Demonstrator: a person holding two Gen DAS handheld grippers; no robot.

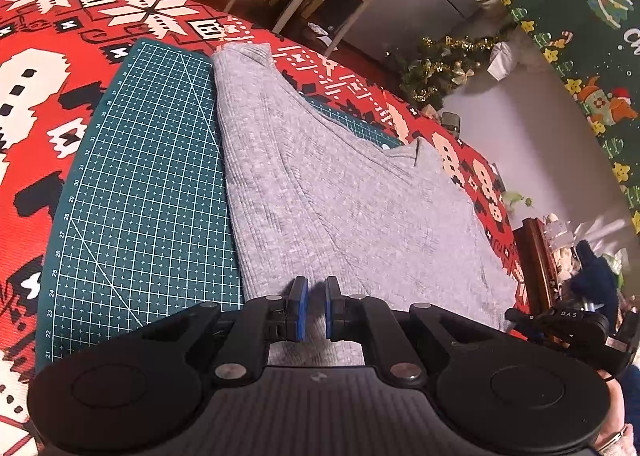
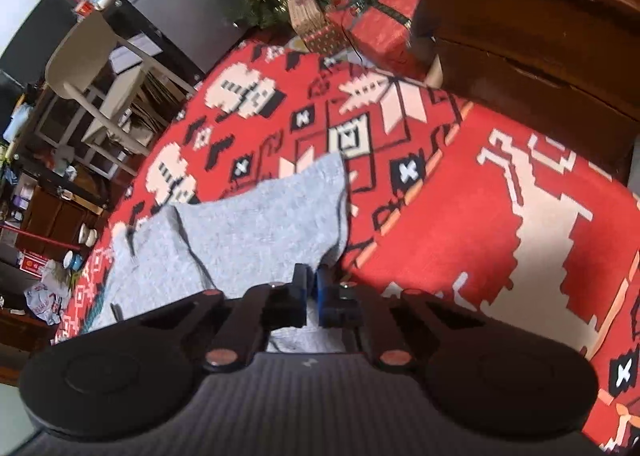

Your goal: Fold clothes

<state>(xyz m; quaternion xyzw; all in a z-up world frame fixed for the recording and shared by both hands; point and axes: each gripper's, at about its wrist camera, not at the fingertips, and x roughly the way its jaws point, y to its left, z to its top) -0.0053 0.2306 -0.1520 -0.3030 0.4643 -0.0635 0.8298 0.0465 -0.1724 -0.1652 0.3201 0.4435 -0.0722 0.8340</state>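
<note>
Red patterned tabletop cloth (image 1: 48, 7) carries the grey garment (image 1: 320, 183), its long axis running away from your left claw (image 1: 316, 308) along the green cutting mat (image 1: 152, 175), both claws pinched on its near hem, right claw (image 2: 312, 296) at the corner.

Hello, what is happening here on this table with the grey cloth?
A person is folding a grey knit garment with a handheld claw in each hand. It lies partly on a green cutting mat, over a red patterned tablecloth. The left claw is shut on the garment's near edge. The right claw is shut on another part of that edge.
</note>
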